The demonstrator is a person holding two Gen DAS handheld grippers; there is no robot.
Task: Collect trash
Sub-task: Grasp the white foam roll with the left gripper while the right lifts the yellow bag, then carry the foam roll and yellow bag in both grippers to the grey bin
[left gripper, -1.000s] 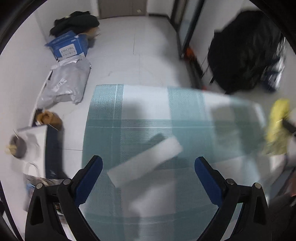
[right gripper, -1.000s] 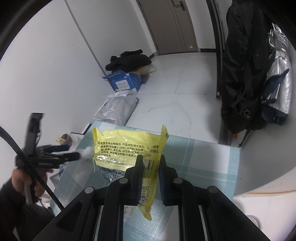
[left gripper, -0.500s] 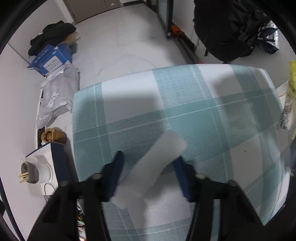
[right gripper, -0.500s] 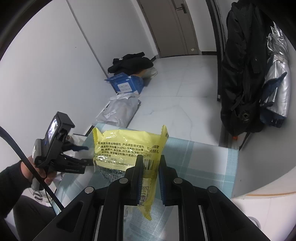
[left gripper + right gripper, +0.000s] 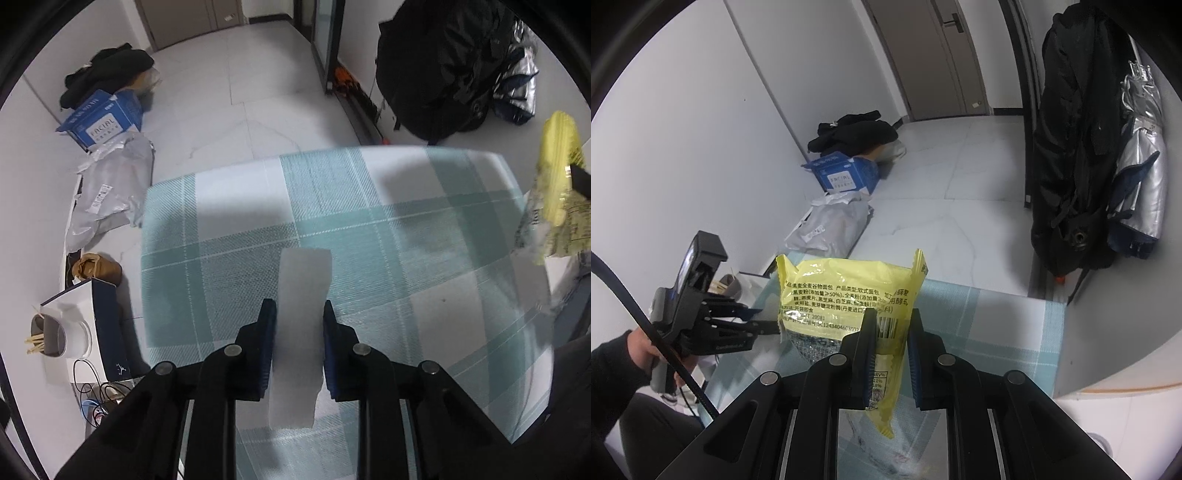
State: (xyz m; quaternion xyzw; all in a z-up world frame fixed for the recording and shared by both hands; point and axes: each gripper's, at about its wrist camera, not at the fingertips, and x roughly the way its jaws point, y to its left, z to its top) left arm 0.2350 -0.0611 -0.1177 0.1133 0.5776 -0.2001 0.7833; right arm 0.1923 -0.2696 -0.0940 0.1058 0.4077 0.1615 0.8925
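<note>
- The left tongs (image 5: pixel 298 310) point steeply down at the table (image 5: pixel 406 229), which wears a teal-and-white checked cloth.
- Their jaws have just been closing, and a white strip of foam (image 5: pixel 301 317) now stands between the blue pads (image 5: pixel 266 343), which press on its two long edges.
- The strip runs lengthwise along the fingers, its far end reaching out over the cloth and its near end passing back between the black arms.
- The right tongs (image 5: pixel 891 314) are clenched on a yellow bread wrapper (image 5: pixel 846 291) printed with black text and a barcode.
- The wrapper is held above the table's near side, its crimped top edge upright and its lower tail hanging down between the pads.
- In the left wrist view the same wrapper shows at the right edge, well apart from the foam strip.
- In the right wrist view a person's hand (image 5: pixel 646 350) in a dark sleeve grips the left tool at the table's left side.
- On the floor beyond the table lie a blue cardboard box (image 5: pixel 101 120), a grey mailer bag (image 5: pixel 114 188) and a heap of black clothes (image 5: pixel 107 72).
- A black coat (image 5: pixel 1071 155) hangs on the right, with a silver jacket (image 5: pixel 1141 166) just beside it.
</note>
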